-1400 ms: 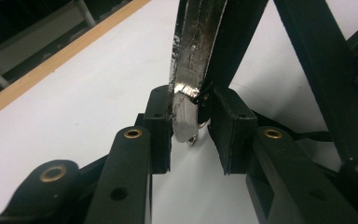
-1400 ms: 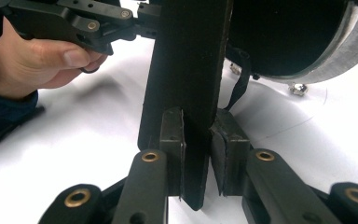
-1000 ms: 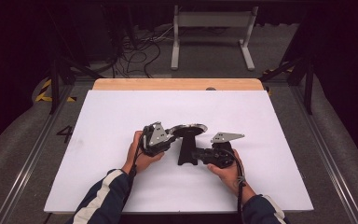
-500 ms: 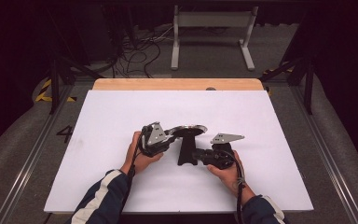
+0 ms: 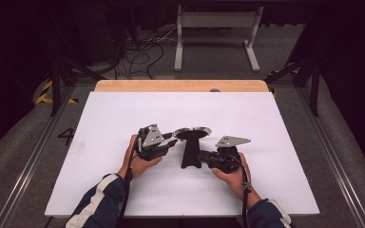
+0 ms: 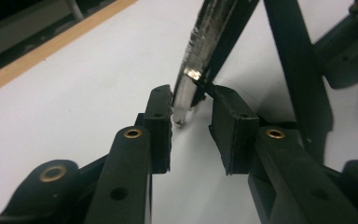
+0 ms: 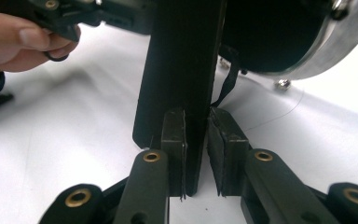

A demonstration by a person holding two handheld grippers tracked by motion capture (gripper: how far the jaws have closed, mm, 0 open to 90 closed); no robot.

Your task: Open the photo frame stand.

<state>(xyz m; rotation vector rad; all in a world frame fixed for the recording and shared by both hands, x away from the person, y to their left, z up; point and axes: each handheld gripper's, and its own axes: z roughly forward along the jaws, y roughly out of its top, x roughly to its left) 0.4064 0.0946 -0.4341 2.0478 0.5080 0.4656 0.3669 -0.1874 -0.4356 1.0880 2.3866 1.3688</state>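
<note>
A black stand with a flat upright post (image 5: pixel 190 153) carries a round metal disc (image 5: pixel 193 133) on top, at the middle of the white table. My right gripper (image 5: pixel 202 156) comes in from the right, shut on the post (image 7: pixel 182 70) low down, with both pads against it. The left gripper (image 5: pixel 173 139) reaches the disc from the left. Its jaws have just been opening, and the disc's shiny rim (image 6: pixel 191 79) stands between the pads (image 6: pixel 161 116) with a thin gap showing. The disc's underside (image 7: pixel 279 37) looms above the right gripper (image 7: pixel 196 122).
A white sheet (image 5: pixel 123 114) covers the table, with a wooden strip (image 5: pixel 180 86) along its far edge. A short black strap (image 7: pixel 228 79) hangs under the disc. Cables and a metal frame lie on the floor beyond. The person's left hand (image 7: pixel 14 42) is close to the post.
The left gripper has shifted slightly at the disc's rim. The stand and the right gripper stay where they were.
</note>
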